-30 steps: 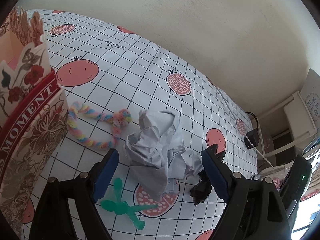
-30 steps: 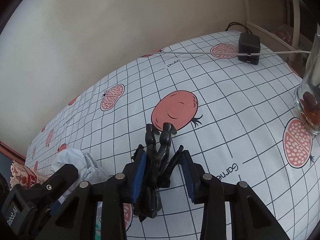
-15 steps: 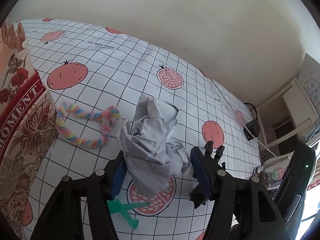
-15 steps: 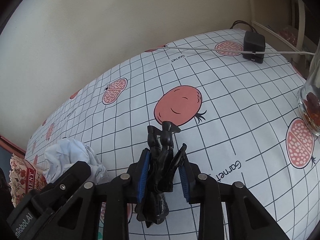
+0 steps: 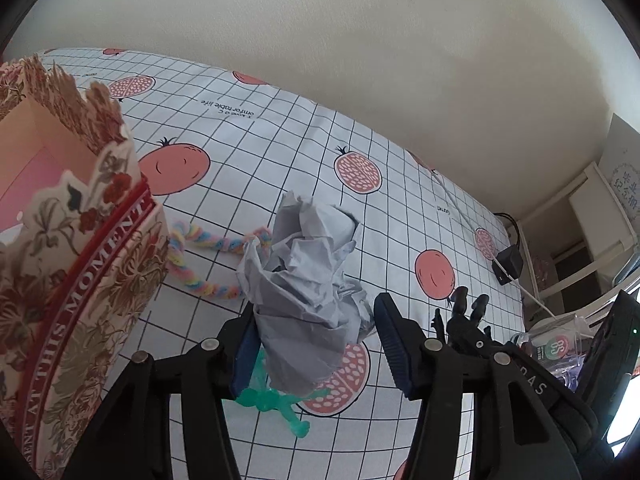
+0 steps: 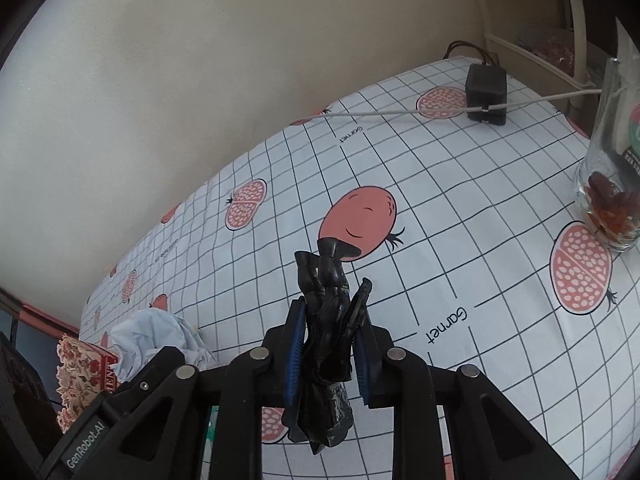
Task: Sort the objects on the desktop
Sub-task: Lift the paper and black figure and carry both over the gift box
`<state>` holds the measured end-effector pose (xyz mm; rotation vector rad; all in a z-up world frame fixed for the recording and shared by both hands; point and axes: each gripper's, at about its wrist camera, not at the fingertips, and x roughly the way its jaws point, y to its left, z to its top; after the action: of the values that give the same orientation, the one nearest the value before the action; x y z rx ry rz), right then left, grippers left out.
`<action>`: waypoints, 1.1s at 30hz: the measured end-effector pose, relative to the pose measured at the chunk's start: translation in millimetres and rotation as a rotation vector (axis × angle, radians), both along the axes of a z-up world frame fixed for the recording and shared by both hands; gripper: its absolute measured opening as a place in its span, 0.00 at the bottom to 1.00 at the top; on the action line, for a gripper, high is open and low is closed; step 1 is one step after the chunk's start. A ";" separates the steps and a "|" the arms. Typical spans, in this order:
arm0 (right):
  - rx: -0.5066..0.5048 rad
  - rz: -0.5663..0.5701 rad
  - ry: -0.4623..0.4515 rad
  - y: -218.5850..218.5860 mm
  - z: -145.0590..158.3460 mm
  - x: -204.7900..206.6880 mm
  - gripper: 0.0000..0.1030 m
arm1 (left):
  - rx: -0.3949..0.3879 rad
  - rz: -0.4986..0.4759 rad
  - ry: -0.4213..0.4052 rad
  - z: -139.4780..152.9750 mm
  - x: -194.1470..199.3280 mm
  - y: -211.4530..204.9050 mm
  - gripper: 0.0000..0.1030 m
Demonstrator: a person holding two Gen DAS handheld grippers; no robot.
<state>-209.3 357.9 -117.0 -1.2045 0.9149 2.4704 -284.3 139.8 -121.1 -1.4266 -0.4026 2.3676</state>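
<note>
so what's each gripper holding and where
Left gripper: crumpled grey paper wad, jaws closing on its lower part. Right gripper: black plastic toy figure, jaws closing around its middle.

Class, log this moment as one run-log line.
left gripper: closing on crumpled paper | right gripper: closing on black toy figure | both lifted off tablecloth

Black gripper (image 6: 326, 354), blue pads (image 6: 293, 356)

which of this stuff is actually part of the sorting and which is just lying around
Being sorted: crumpled paper in the left gripper; black toy figure in the right gripper; green toy; rainbow rope; floral box.

Lying about: power adapter, white cable, glass jar.
</note>
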 end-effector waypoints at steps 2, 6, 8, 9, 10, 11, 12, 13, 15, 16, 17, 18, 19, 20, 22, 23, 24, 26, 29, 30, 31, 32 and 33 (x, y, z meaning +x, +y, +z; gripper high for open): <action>-0.016 -0.001 0.032 -4.2 13.1 5.6 0.24 | -0.002 -0.002 0.009 9.3 3.4 -3.4 0.55; -0.044 -0.023 0.110 -14.6 41.2 21.1 0.24 | 0.000 -0.009 0.038 34.8 16.6 -10.0 0.55; -0.069 -0.024 0.149 -19.1 55.1 29.4 0.24 | -0.005 -0.010 0.067 49.9 24.2 -14.2 0.55; -0.069 -0.024 0.164 -21.3 62.6 34.3 0.24 | -0.007 -0.008 0.082 57.3 28.6 -16.7 0.55; -0.066 -0.023 0.178 -23.7 69.7 39.4 0.24 | -0.006 -0.004 0.095 64.4 33.1 -19.8 0.55; -0.066 -0.022 0.192 -25.5 76.4 45.1 0.24 | -0.003 0.000 0.105 70.8 36.7 -22.8 0.55; -0.070 -0.019 0.205 -27.1 81.9 51.1 0.24 | 0.000 0.001 0.115 77.0 41.1 -25.5 0.55; -0.074 -0.013 0.218 -28.6 87.0 56.4 0.24 | 0.000 0.000 0.129 83.3 46.3 -27.4 0.55; -0.081 -0.001 0.237 -32.6 96.8 67.4 0.24 | -0.009 0.002 0.156 94.2 56.3 -30.0 0.55; -0.081 0.003 0.243 -34.6 100.4 71.2 0.24 | -0.011 0.004 0.165 98.7 60.2 -30.8 0.55; -0.079 0.003 0.245 -36.7 103.8 74.0 0.24 | -0.003 0.007 0.170 102.9 62.8 -31.6 0.55; -0.078 0.003 0.247 -38.7 107.0 76.6 0.24 | 0.017 0.010 0.171 107.3 65.3 -33.8 0.55; -0.082 0.008 0.256 -40.5 109.6 81.1 0.24 | 0.042 0.013 0.173 112.1 67.8 -36.8 0.55; -0.092 0.014 0.273 -42.6 112.5 86.4 0.24 | 0.056 0.010 0.177 116.5 71.2 -39.8 0.55; -0.107 0.025 0.300 -47.9 116.6 95.3 0.24 | 0.023 0.011 0.210 125.6 80.5 -42.5 0.55; -0.115 0.029 0.308 -50.5 117.9 96.5 0.24 | -0.005 0.026 0.233 129.8 85.7 -45.3 0.55; -0.128 0.040 0.314 -53.0 118.6 95.6 0.24 | -0.022 0.045 0.251 133.5 90.9 -49.1 0.55; -0.148 0.075 0.320 -59.5 120.1 91.6 0.24 | -0.034 0.073 0.268 138.5 98.8 -56.8 0.55; -0.176 0.103 0.338 -67.8 119.9 85.4 0.24 | -0.052 0.134 0.283 142.2 103.7 -73.3 0.55; -0.185 0.107 0.341 -70.0 118.7 83.2 0.24 | -0.048 0.151 0.283 143.0 102.2 -79.3 0.55; -0.191 0.112 0.338 -72.3 117.5 80.2 0.24 | -0.039 0.162 0.282 143.1 100.9 -83.6 0.55; -0.196 0.121 0.333 -75.0 116.1 76.9 0.24 | -0.034 0.166 0.283 143.0 99.9 -87.7 0.55; -0.199 0.131 0.331 -77.7 115.0 75.0 0.24 | -0.037 0.170 0.284 142.8 98.4 -90.4 0.55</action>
<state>-134.3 280.3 -2.0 -0.9508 1.2277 2.7944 -185.8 49.4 21.7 -1.0842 -0.4190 2.6773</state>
